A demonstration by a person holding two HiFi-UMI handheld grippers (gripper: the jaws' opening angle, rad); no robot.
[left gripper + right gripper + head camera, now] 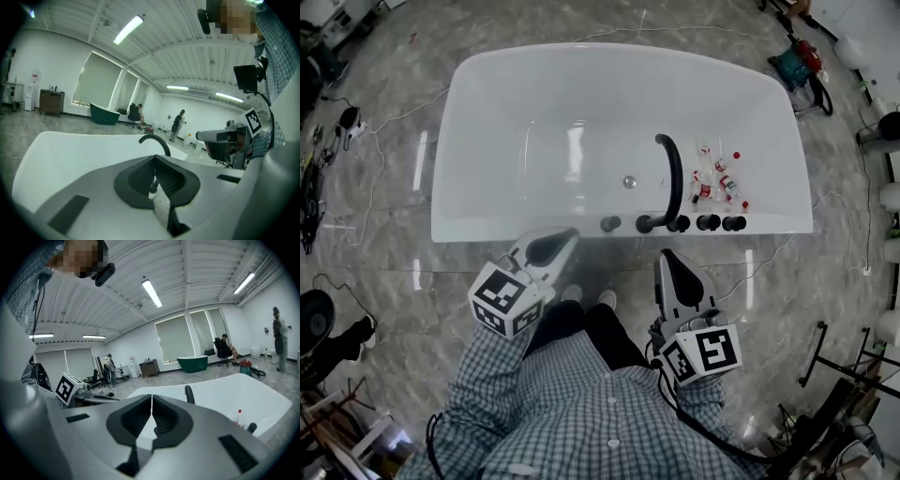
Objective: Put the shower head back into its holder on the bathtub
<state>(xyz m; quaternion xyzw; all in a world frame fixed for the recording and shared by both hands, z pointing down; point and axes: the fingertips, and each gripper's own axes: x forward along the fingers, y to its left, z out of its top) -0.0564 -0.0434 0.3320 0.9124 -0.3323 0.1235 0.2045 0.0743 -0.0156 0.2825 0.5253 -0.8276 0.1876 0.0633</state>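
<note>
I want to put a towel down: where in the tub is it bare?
The tub is bare in its left half, from its left wall to the drain, and along the near rim left of the knobs. Right of the spout, bottles crowd it.

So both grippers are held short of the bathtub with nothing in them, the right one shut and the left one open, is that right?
Not quite: the left gripper is shut too. The left gripper view shows its jaws together with nothing between them. The rest holds: the right gripper is shut and empty, and in the head view both are short of the bathtub.
</note>
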